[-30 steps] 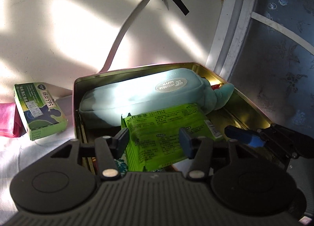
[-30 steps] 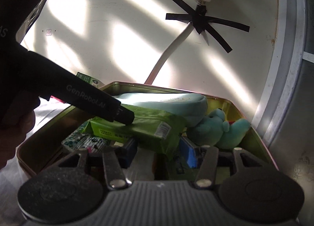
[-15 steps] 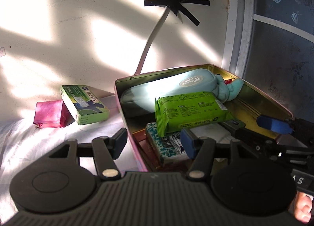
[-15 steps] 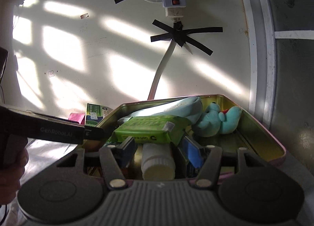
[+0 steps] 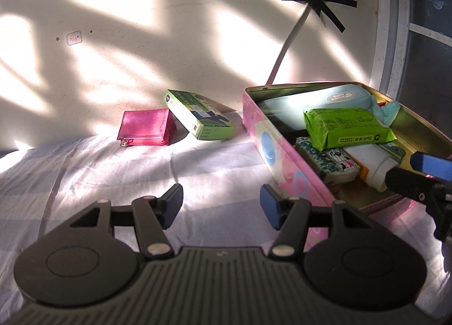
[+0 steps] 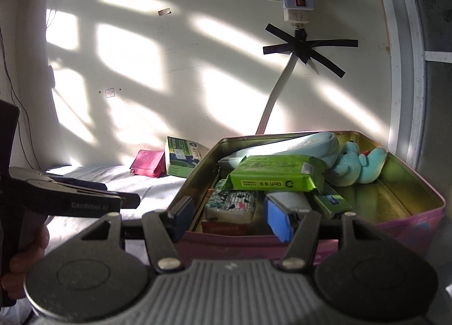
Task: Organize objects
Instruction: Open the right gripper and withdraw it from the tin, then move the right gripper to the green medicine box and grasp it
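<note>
A pink tin box (image 5: 271,138) (image 6: 412,229) lies open on the sheet. It holds a green wipes pack (image 5: 347,127) (image 6: 274,175), a pale blue pouch (image 5: 325,99), a teal plush toy (image 6: 356,164), a patterned tissue pack (image 5: 325,161) (image 6: 231,206) and a white bottle (image 5: 370,164). My left gripper (image 5: 221,206) (image 6: 84,197) hangs open over the sheet left of the tin, with nothing between its fingers. My right gripper (image 6: 229,219) (image 5: 423,175) is open and empty at the tin's near wall. A green carton (image 5: 203,118) (image 6: 183,161) and a magenta pouch (image 5: 145,127) (image 6: 147,166) rest by the wall.
A pale checked sheet (image 5: 113,172) covers the surface up to a sunlit wall. A white cable (image 6: 274,99), taped with black strips, drops from a power strip (image 6: 296,0) to behind the tin. A hand (image 6: 25,254) holds the left gripper's handle.
My left gripper has drawn back out of the tin and swung left over the sheet, leaving the green wipes pack lying inside. My right gripper has backed away from the tin.
</note>
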`<action>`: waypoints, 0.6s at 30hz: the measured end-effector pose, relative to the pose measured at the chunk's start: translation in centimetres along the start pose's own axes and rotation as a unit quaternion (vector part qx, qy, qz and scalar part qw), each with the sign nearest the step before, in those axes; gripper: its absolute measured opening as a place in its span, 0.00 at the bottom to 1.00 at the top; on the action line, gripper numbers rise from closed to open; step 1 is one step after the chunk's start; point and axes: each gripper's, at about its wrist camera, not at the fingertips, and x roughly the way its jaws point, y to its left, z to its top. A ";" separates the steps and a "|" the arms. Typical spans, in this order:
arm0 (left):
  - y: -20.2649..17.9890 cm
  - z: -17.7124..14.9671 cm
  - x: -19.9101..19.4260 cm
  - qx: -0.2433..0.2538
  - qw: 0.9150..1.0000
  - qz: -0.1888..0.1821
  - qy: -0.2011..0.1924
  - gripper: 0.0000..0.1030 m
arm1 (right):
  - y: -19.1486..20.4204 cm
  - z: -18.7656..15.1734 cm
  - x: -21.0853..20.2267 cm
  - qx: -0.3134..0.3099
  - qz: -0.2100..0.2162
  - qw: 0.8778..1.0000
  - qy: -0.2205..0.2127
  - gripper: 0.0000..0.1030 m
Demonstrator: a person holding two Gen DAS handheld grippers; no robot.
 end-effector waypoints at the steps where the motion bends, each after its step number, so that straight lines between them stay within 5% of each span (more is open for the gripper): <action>1: 0.8 -0.4 0.1 -0.005 1.000 0.008 0.002 0.61 | 0.5 0.1 0.0 -0.003 0.004 1.000 -0.001 0.55; 18: 10.5 -3.8 1.9 -0.086 0.993 0.079 0.034 0.62 | 9.5 0.6 3.3 -0.100 0.063 0.993 0.030 0.56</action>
